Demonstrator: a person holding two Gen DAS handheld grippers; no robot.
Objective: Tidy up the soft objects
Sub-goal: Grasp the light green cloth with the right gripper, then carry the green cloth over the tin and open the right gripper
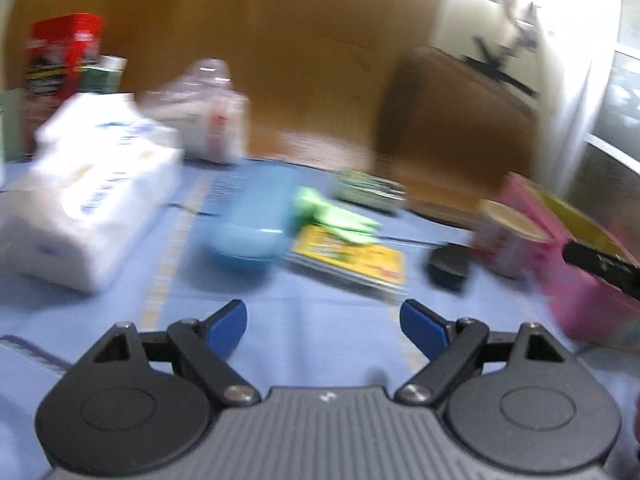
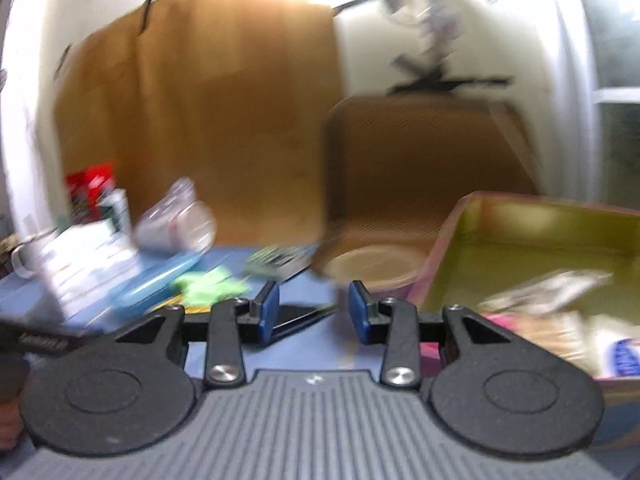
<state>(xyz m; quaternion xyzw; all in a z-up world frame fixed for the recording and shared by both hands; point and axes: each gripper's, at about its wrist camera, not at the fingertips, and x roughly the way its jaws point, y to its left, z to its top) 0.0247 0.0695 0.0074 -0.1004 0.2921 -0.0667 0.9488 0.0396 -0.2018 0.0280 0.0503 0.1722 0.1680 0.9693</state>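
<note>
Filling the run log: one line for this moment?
left hand-held gripper open, empty | right hand-held gripper open, empty | green cloth on table | frames blurred

Brown board against white wall

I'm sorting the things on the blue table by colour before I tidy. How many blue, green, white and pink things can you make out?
Blue: 1, the blue case
Green: 1, the green cloth
White: 1, the white tissue pack
Pink: 1, the pink box with the yellow-green inside
Total: 4
Blur hides anything smaller.
</note>
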